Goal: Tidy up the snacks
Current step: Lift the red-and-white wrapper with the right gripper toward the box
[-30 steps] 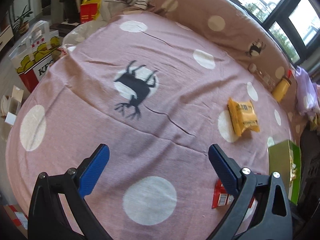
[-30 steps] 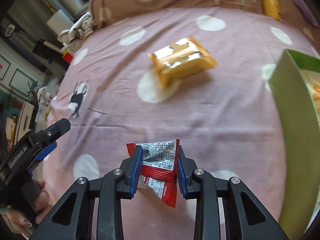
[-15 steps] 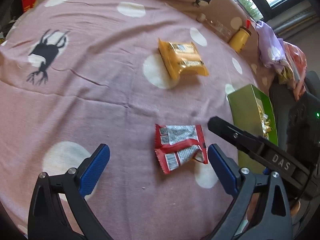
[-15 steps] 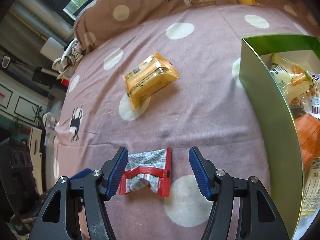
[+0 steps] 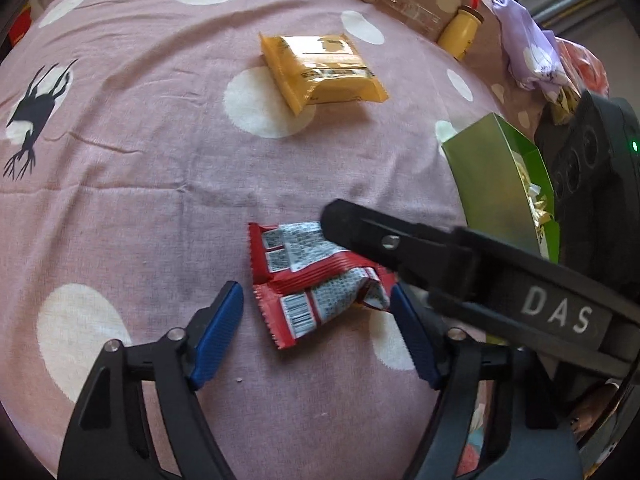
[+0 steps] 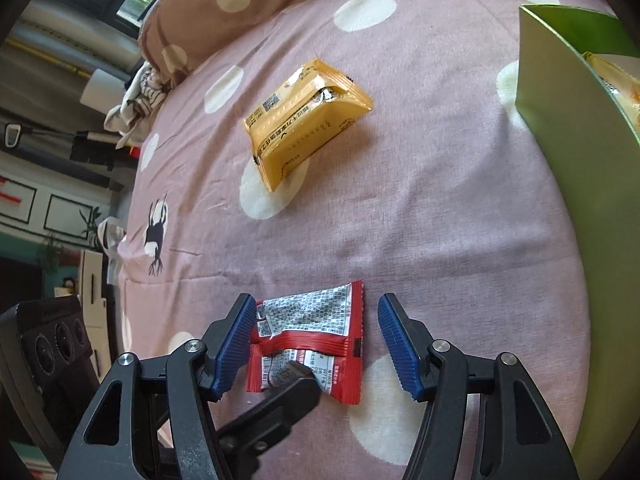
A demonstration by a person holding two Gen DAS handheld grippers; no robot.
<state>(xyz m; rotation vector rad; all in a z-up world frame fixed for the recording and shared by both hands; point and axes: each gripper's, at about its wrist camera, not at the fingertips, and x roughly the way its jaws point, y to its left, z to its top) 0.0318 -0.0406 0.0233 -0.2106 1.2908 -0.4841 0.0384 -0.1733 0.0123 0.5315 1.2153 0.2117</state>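
Moved in on the red snack packet (image 5: 316, 276) since half a second ago, both grippers, now bracketing it from opposite sides. Left gripper (image 5: 316, 332): jaws wide apart, blue pads either side of the packet, gripping nothing. Packet crumpled, flat on the pink polka-dot bedspread (image 5: 140, 208). Right gripper (image 6: 316, 348): spread open too, packet (image 6: 310, 336) between the pads, near pad just beside its edge, contact unclear. Ahead, well apart: yellow snack pack (image 6: 306, 120). Far right of both: green box (image 6: 560, 92), snacks inside.
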